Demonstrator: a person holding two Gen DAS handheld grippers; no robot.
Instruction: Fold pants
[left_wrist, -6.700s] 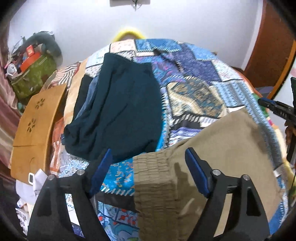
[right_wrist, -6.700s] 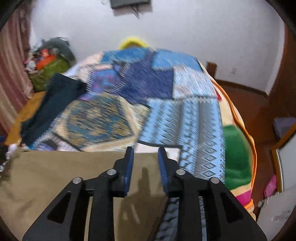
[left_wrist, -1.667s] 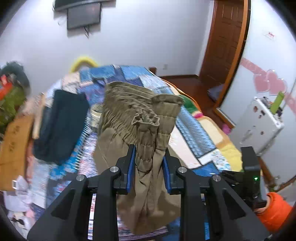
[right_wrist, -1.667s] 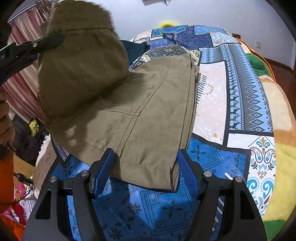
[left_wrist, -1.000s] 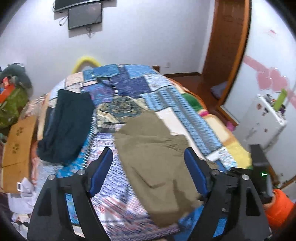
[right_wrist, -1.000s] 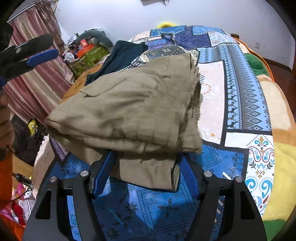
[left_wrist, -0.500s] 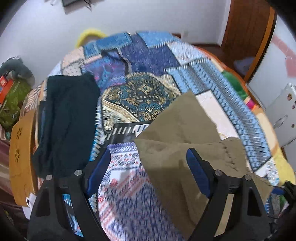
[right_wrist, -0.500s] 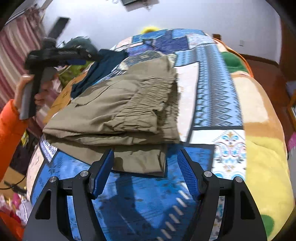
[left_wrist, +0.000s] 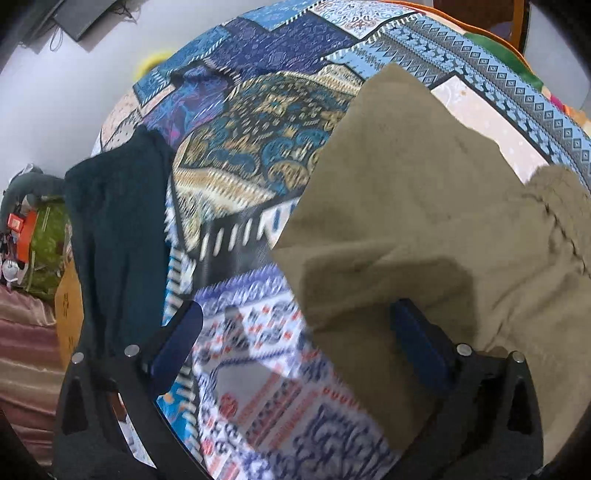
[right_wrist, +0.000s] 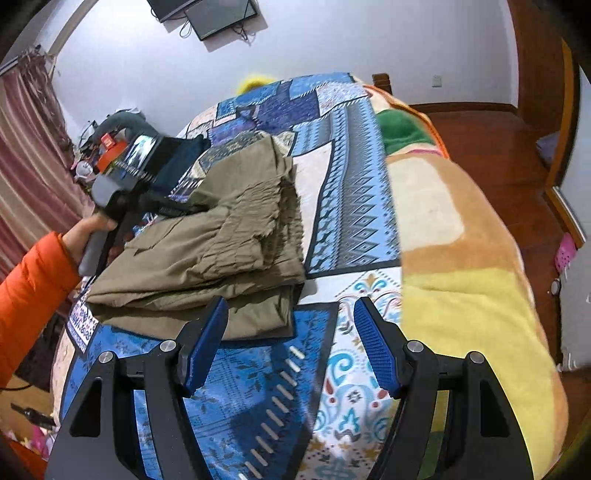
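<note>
Both grippers spread wide, grasping nothing: left gripper (left_wrist: 291, 339) over the folded khaki pants' (right_wrist: 218, 240) edge, right gripper (right_wrist: 291, 343) at their 5 o'clock on the patchwork bedspread (right_wrist: 354, 206).

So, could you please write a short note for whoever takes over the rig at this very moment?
Left gripper: jaws open, empty, low over the near corner of the khaki pants.
Right gripper: jaws open, empty, just off the pants' near edge, over the patchwork blanket.
Pants: folded over into a thick stack on the blanket, elastic waistband bunched on top, edges uneven.
A dark garment lies beside them, apart.
Done: main folds are in.
Left: probably square up the top layer and flatten the bunched waistband; I would check the edges before calling it finished.
</note>
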